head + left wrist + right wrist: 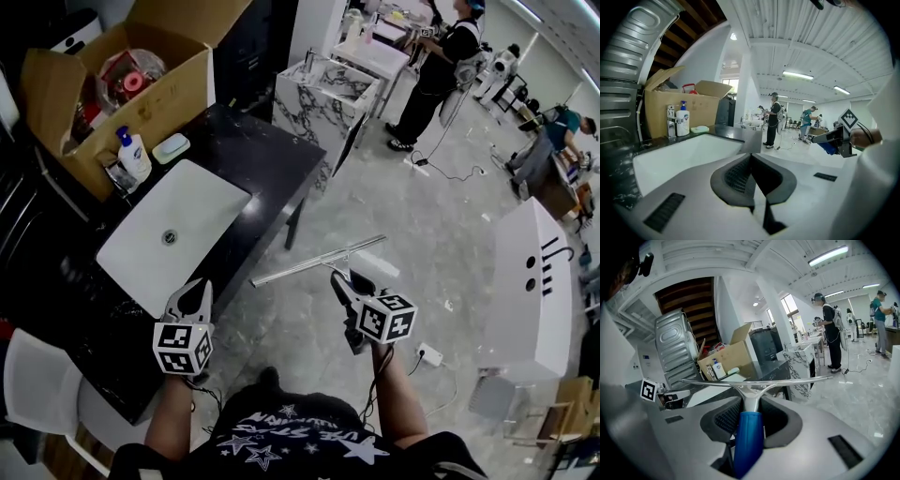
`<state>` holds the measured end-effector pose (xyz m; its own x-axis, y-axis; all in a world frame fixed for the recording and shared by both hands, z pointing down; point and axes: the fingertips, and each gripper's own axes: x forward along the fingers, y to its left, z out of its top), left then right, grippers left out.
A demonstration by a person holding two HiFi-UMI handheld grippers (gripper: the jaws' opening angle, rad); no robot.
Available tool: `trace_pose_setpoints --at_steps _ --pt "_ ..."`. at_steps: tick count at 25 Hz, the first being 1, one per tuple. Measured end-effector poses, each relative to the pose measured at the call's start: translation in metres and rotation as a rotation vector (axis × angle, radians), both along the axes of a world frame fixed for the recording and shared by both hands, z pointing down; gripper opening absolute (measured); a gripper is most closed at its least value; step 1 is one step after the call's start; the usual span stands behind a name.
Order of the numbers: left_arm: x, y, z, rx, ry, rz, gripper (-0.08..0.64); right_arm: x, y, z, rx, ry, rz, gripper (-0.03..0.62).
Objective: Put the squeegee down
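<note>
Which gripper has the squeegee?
The right gripper: its jaws clamp the squeegee by its blue handle. The left gripper is shut with nothing between its jaws.

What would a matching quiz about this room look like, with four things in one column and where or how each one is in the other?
Things:
1. squeegee
2. left gripper
3. pump bottle
4. cardboard box

Place or state:
a. standing on the black counter, beside the white sink
b. jaws together, nothing between them
c. brown, flaps open
d. held by its blue handle in the right gripper

Pairs: 1-d, 2-b, 3-a, 4-c
</note>
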<state>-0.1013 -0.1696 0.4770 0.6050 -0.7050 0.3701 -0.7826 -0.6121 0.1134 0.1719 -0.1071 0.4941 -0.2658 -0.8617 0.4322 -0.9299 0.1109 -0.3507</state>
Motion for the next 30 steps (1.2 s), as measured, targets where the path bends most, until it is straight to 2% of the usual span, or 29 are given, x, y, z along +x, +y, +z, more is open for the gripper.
trace_pose_setpoints --at_steps 4,12,17,22,26,30 --pt "-0.007 -0.020 0.002 -0.013 0.004 -0.019 0.018 0.000 -0.030 -0.003 0.001 0.007 -0.012 0.138" --pt "-0.026 -0.056 -0.001 0.013 0.014 -0.103 0.018 -0.001 -0.099 -0.004 0.019 0.045 -0.097 0.138" --pt "-0.039 -0.086 -0.001 0.039 0.008 -0.227 0.018 -0.006 -0.171 -0.003 0.051 0.067 -0.220 0.138" --pt "-0.044 -0.119 -0.003 0.050 -0.011 -0.373 0.018 -0.010 -0.247 -0.003 0.072 0.119 -0.410 0.138" --pt "-0.042 -0.144 -0.003 0.029 -0.019 -0.492 0.018 -0.008 -0.313 -0.005 0.064 0.172 -0.550 0.138" --pt "-0.037 -0.163 -0.002 0.014 -0.035 -0.573 0.018 -0.013 -0.370 -0.009 0.072 0.216 -0.686 0.138"
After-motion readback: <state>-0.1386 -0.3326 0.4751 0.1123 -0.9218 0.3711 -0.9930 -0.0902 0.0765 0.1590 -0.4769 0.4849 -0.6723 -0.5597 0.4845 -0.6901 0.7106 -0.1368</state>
